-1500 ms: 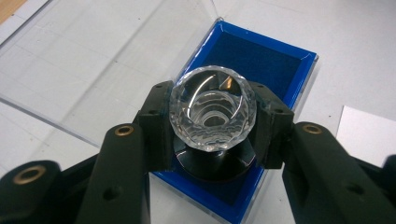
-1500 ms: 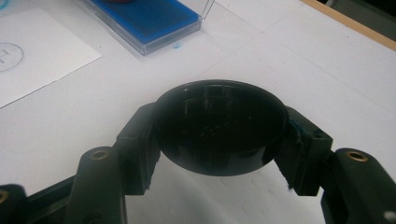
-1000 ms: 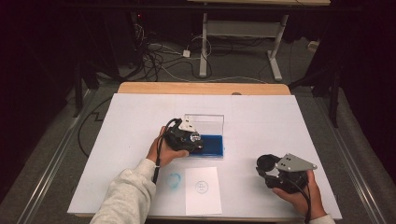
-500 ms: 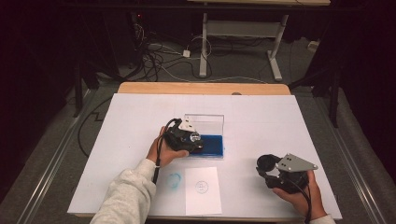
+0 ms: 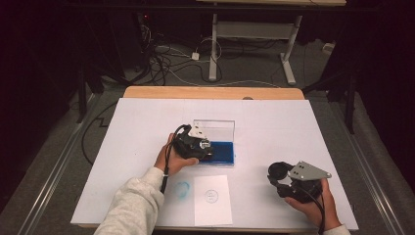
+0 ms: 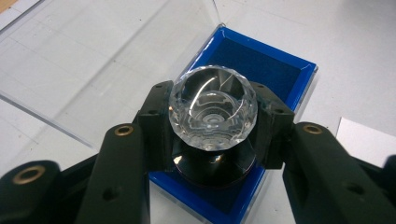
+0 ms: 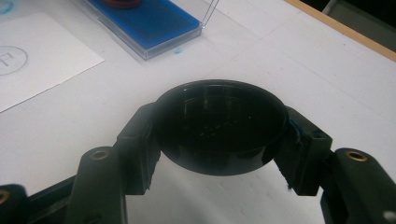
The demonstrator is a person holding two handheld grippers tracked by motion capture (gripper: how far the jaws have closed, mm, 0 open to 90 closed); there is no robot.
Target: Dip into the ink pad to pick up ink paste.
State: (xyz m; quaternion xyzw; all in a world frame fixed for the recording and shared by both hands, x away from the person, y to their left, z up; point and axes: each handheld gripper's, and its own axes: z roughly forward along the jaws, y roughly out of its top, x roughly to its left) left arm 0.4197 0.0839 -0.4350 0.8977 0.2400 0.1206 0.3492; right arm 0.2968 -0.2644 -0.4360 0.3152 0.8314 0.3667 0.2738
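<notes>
Pressing into the blue ink pad, a crystal-topped stamp sits clamped in the left gripper; the pad's clear lid stands open. Right gripper grips a black round cap. Paper sheet bears a circled mark, unreadable
</notes>
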